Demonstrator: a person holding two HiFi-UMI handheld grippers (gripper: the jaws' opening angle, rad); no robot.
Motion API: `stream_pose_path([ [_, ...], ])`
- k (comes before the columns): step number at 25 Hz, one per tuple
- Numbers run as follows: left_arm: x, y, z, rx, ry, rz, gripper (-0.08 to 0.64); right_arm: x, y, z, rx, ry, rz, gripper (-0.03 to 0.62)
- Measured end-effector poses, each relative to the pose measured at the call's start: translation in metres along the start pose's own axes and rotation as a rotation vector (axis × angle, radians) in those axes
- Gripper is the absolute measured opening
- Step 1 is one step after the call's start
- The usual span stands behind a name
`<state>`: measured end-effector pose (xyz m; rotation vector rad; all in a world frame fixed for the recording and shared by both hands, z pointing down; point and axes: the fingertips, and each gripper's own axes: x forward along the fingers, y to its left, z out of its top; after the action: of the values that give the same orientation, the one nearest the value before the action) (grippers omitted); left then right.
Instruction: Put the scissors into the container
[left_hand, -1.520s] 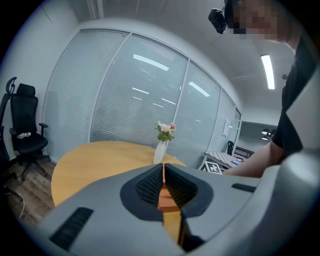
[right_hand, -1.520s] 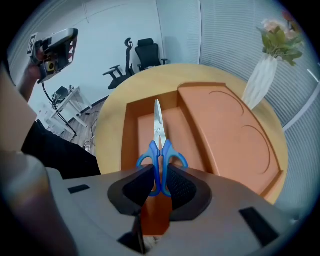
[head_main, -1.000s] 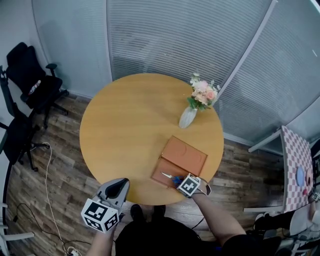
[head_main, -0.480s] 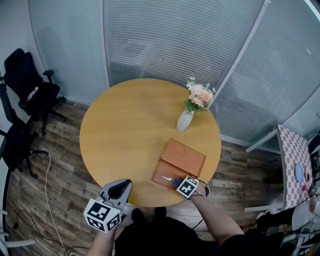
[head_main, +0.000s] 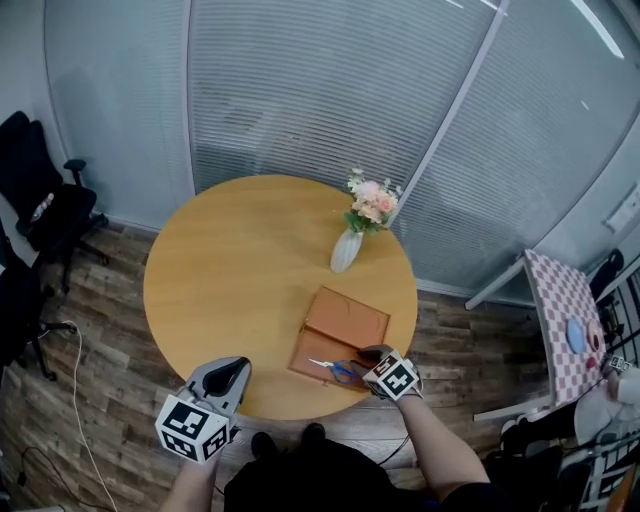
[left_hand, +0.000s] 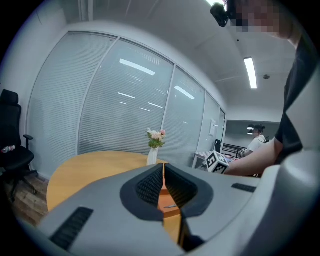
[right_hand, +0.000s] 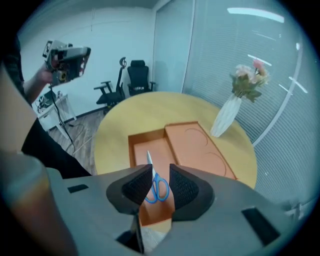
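Tongs on my right hand (right_hand: 160, 176) stand with the jaws apart and grip nothing; they hang just above the near end of the container. Tongs on my left hand (left_hand: 163, 172) are closed on nothing and are held off the near left edge of the tabletop, well apart from the work.

1. Tabletop (head_main: 240, 270): round, wood-coloured. A white vase (head_main: 345, 250) of flowers stands at the far right, clear of the work.
2. Container (head_main: 310, 355): a shallow orange tray near the edge closest to me. Its flat lid (head_main: 347, 318) lies just beside it on the far side, touching or nearly so.
3. Scissors (right_hand: 157, 189): blue-handled. They lie flat on the tray floor, blades pointing to my left, handles directly below the gap between my right jaws. I judge them fully inside the rim.

Step in hand, as I judge it: release and withdrawal.

- I keep the right jaws apart so that neither pad catches a handle loop.
- I lift straight up before I draw back toward myself. A sideways pull could drag the scissors against the tray wall.
- I avoid pressing on the near rim. The tray sits close to the tabletop edge and could tip or slide off.
- I keep the left tongs where they are; this step does not need them.
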<state>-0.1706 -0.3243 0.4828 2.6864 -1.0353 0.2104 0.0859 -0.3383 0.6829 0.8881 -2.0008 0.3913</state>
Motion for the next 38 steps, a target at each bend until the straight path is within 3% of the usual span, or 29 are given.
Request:
stream_pose_path([
  [4, 0.006, -0.007, 0.021, 0.035, -0.020, -0.012, 0.021, -0.061, 0.012, 0.048, 0.040, -0.264, 0.065, 0.079],
  [12, 0.039, -0.046, 0.075, 0.127, -0.050, -0.036, 0.021, -0.204, 0.014, 0.096, 0.142, -0.753, 0.054, 0.044],
  [19, 0.065, -0.072, 0.119, 0.200, -0.094, -0.017, 0.021, -0.304, -0.021, 0.114, 0.161, -1.028, -0.102, 0.038],
  [22, 0.072, -0.079, 0.140, 0.236, -0.128, 0.001, 0.021, -0.334, -0.027, 0.124, 0.127, -1.102, -0.195, 0.035],
  [26, 0.075, -0.082, 0.145, 0.232, -0.145, 0.016, 0.021, -0.349, -0.027, 0.128, 0.150, -1.162, -0.215, 0.035],
  [35, 0.074, -0.068, 0.127, 0.173, -0.131, 0.053, 0.021, -0.329, -0.037, 0.122, 0.185, -1.116, -0.221, 0.035],
  [38, 0.075, -0.067, 0.127, 0.178, -0.131, 0.054, 0.021, -0.319, -0.034, 0.127, 0.145, -1.078, -0.210, 0.035],
])
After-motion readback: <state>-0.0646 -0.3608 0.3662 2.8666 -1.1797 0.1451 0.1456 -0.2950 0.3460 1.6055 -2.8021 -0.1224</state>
